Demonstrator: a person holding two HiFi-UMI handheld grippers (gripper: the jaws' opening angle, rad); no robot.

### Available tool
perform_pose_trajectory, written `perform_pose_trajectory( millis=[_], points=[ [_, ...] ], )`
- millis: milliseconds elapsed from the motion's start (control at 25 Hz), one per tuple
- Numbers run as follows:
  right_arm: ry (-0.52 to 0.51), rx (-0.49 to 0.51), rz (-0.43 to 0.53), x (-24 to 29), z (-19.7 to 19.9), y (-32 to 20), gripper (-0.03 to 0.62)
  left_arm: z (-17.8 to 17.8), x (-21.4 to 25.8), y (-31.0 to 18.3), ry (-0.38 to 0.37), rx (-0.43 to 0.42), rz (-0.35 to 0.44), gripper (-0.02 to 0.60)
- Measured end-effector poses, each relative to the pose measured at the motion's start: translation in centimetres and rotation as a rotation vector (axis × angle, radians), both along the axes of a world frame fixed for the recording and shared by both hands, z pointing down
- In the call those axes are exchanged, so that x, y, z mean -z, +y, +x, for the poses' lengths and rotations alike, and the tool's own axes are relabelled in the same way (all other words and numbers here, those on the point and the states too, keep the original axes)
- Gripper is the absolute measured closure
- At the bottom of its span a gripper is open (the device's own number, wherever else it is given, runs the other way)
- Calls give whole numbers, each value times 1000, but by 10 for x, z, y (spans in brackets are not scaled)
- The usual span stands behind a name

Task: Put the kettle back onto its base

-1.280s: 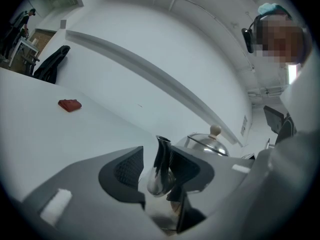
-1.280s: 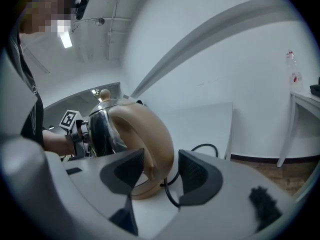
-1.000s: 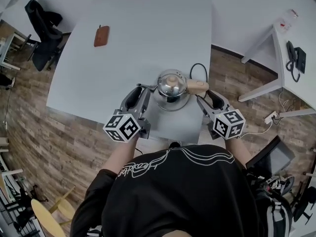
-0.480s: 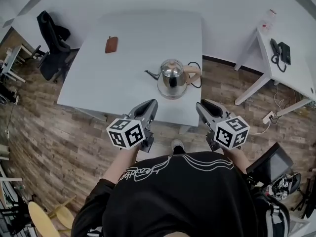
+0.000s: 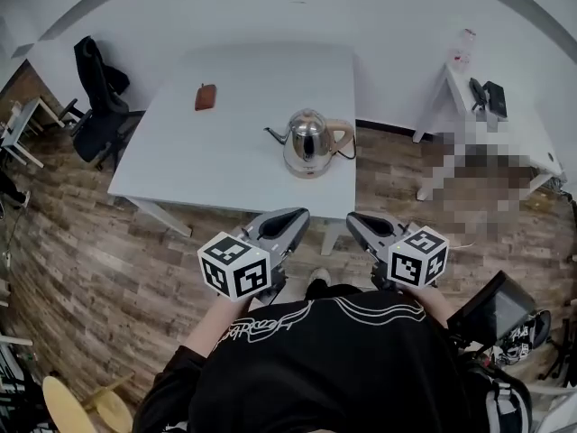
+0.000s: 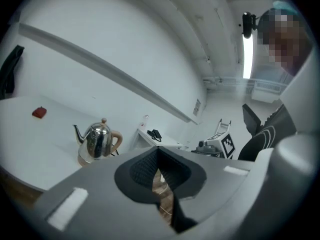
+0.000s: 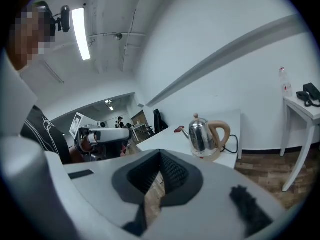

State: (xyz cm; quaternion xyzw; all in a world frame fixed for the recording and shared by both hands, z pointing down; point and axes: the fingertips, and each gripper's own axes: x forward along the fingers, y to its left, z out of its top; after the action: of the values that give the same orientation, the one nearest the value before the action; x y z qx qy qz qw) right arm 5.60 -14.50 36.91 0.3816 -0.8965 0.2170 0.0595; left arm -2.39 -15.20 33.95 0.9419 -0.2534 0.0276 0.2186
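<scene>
A shiny steel kettle with a tan handle and knob stands upright on its round base near the white table's front right corner; it also shows in the left gripper view as the kettle and in the right gripper view as the kettle. Both grippers are pulled back off the table, close to the person's chest. My left gripper is shut with nothing in it. My right gripper is likewise shut and empty, well short of the kettle.
A small brown pouch lies on the table's far left. The kettle's black cord hangs off the table's right edge. A black chair stands at the left; a white side table with a phone at the right. Wood floor below.
Both grippers have let go of the kettle, drawn back from the table toward the person and risen, and their jaws have gone from open to shut. The kettle stays on its base.
</scene>
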Motion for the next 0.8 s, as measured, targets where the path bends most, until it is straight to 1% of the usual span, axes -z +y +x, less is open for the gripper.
perform_pose_trajectory(
  millis=[40, 160, 200, 320, 360, 480, 640, 800],
  points=[
    [12, 7, 5, 0, -4, 5, 588, 2, 0, 5, 5, -12, -7, 577],
    [44, 26, 17, -3, -9, 14, 588, 8, -9, 16, -28, -31, -8, 577],
    [46, 31, 18, -3, -10, 15, 588, 9, -11, 19, -25, -36, -19, 577],
    [59, 49, 32, -4, -14, 18, 588, 10, -14, 24, 24, -48, -70, 577],
    [65, 53, 37, -4, -16, 20, 588, 10, -15, 26, 28, -52, -75, 577],
    [65, 49, 40, -4, -20, 23, 588, 9, -18, 32, 11, -58, -65, 577],
    [79, 49, 49, -2, -28, 23, 588, 5, -15, 33, 7, -49, -46, 577],
    [87, 49, 57, 3, -26, 25, 588, 5, -10, 33, 11, -46, -26, 577]
  ],
)
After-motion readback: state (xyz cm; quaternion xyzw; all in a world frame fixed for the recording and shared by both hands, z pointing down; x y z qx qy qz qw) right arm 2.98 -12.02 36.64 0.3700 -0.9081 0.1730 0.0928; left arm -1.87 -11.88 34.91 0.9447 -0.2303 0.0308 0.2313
